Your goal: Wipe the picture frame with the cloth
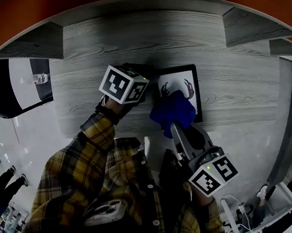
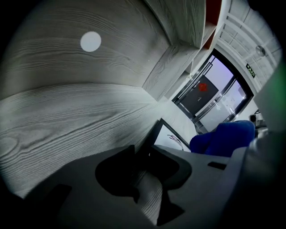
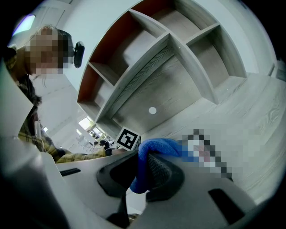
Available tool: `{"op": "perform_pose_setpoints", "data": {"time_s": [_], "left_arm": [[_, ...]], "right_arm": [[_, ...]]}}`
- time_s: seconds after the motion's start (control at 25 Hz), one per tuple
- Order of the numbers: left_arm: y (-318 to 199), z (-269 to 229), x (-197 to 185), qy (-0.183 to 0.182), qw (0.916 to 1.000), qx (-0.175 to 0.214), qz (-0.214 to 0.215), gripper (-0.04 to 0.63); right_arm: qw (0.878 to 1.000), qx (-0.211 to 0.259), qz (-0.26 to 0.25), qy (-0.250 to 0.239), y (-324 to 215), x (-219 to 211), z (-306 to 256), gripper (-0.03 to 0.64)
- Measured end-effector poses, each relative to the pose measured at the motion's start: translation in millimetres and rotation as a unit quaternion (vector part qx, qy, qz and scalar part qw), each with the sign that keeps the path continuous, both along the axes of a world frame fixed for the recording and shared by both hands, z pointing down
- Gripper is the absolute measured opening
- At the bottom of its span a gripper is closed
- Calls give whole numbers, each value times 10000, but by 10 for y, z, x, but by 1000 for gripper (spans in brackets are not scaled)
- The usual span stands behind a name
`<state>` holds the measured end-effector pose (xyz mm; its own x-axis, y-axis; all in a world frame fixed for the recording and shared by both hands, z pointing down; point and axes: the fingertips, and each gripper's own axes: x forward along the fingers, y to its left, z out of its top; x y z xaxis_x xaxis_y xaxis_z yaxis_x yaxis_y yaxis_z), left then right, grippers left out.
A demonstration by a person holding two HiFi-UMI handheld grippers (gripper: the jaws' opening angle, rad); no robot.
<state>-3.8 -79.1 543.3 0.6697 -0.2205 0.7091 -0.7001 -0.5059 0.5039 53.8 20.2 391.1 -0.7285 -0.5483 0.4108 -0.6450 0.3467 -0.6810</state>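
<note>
A black picture frame (image 1: 190,82) with a white picture lies on the grey wooden table (image 1: 238,83). A blue cloth (image 1: 173,112) rests on the frame's near part, and my right gripper (image 1: 176,127) is shut on it. In the right gripper view the cloth (image 3: 156,145) is bunched between the pads. My left gripper (image 1: 147,89), under its marker cube (image 1: 123,85), is at the frame's left edge. In the left gripper view its jaws (image 2: 140,154) stand open, and the frame's (image 2: 172,136) dark corner reaches in between the tips. The cloth (image 2: 223,136) shows behind that corner.
A wooden shelf unit with dividers (image 1: 241,24) and an orange back rises behind the table. A round white dot (image 2: 90,41) marks its back panel. A black-and-white board (image 1: 14,88) and a small bottle (image 1: 40,78) are at the left. Plaid sleeves fill the near side.
</note>
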Motion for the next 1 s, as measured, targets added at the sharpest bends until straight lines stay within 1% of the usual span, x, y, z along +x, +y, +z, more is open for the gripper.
{"op": "perform_pose_setpoints", "data": {"time_s": [0.08, 0.24, 0.36, 0.52, 0.64, 0.72, 0.76, 0.84, 0.92, 1.0], "left_arm": [[2, 2, 24, 43, 10000, -64, 6, 107], [-62, 83, 67, 37, 9999, -95, 9, 107], [-77, 88, 73, 65, 9999, -154, 20, 106], [-49, 77, 73, 113, 9996, -245, 16, 104], [-62, 80, 84, 99, 9997, -228, 23, 104], [-80, 82, 78, 88, 9998, -199, 30, 104], [-83, 83, 72, 90, 9998, -198, 31, 104], [-78, 87, 63, 92, 9997, -209, 31, 104], [-77, 90, 64, 86, 9998, -203, 31, 104], [-85, 88, 71, 88, 9998, -195, 30, 104]], "right_arm": [[9998, 117, -165, 73, -87, -27, -14, 48], [9975, 344, -531, 314, -434, -139, 106, 48], [9926, 369, -884, 749, -645, -268, 372, 48], [9757, 344, -1384, 1665, -771, -377, 872, 48], [9538, 412, -1741, 2415, -839, -387, 1190, 48], [9419, 565, -1871, 2733, -871, -409, 1303, 48], [9390, 654, -1892, 2795, -873, -421, 1326, 48], [9375, 747, -1881, 2830, -849, -425, 1351, 48], [9373, 694, -1874, 2854, -809, -404, 1372, 48], [9381, 530, -1898, 2848, -768, -372, 1382, 48]]}}
